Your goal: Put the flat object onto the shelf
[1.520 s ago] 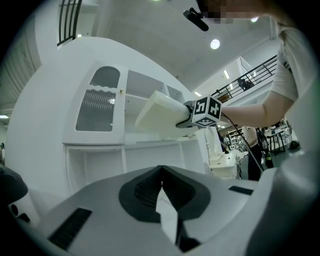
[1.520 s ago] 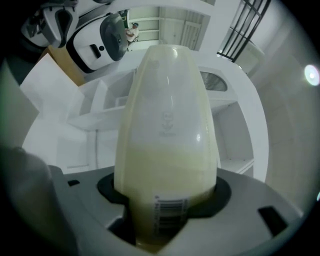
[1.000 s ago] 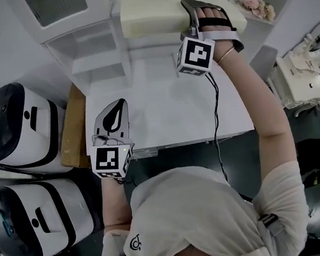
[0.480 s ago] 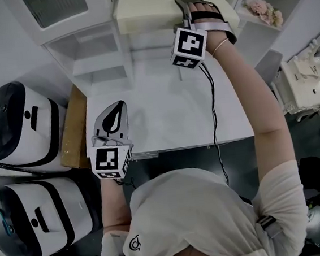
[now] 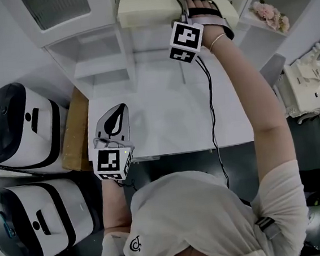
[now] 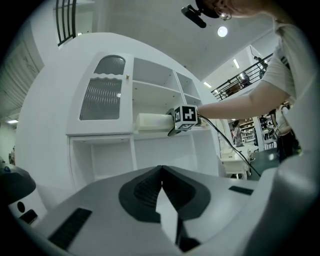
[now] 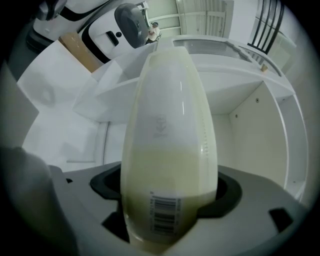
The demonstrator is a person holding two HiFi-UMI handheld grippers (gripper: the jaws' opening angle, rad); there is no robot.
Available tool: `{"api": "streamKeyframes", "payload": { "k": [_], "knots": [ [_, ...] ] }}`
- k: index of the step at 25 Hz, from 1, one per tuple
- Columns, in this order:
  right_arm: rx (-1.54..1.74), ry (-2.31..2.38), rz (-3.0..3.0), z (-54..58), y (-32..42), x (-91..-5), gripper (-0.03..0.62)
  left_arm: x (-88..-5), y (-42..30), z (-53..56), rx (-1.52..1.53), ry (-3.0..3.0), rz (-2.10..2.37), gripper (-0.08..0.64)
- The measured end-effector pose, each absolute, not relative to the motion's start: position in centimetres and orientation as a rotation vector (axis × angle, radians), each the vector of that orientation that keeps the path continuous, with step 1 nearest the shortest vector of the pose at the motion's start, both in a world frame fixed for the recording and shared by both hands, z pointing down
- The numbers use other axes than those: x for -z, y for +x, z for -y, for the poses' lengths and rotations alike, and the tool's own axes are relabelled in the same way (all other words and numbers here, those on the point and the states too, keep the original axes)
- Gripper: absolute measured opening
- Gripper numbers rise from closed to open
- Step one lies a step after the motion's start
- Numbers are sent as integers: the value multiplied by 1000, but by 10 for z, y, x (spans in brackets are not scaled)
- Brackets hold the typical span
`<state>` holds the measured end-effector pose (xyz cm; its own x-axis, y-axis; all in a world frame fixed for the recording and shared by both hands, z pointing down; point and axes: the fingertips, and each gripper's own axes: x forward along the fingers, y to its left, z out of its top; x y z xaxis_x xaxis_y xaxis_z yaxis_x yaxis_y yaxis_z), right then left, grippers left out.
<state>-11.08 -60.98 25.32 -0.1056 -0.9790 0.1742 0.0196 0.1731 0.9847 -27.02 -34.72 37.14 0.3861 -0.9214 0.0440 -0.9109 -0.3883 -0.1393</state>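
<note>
The flat object (image 5: 150,6) is a cream slab with a barcode label at its near end (image 7: 170,130). It lies in a compartment of the white shelf unit (image 5: 105,42) at the table's far edge. My right gripper (image 5: 193,3) is at the slab's right end. Its jaws are opening around the slab, and a dark gap shows beside the left pad (image 7: 107,187). My left gripper (image 5: 115,115) rests on the table near the front left, shut and empty, its fingers meeting at the tip (image 6: 161,172). From there the slab (image 6: 152,120) shows on the middle shelf.
Two white-and-black machines (image 5: 12,128) (image 5: 33,223) stand left of the table (image 5: 164,113), with a brown board (image 5: 72,134) against its edge. Pink flowers (image 5: 267,14) sit on a shelf at the right. A cable (image 5: 208,91) hangs from the right gripper.
The right gripper has carried the slab farther back into the shelf compartment. The left gripper has stayed where it was.
</note>
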Motion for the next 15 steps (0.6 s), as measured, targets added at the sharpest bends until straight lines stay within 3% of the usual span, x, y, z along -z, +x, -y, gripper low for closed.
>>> {"api": "streamKeyframes", "payload": {
  "k": [15],
  "knots": [
    [1189, 1002, 1321, 658, -120, -255, 431, -386, -285, 370, 190, -2542, -1743, 12]
  ]
}}
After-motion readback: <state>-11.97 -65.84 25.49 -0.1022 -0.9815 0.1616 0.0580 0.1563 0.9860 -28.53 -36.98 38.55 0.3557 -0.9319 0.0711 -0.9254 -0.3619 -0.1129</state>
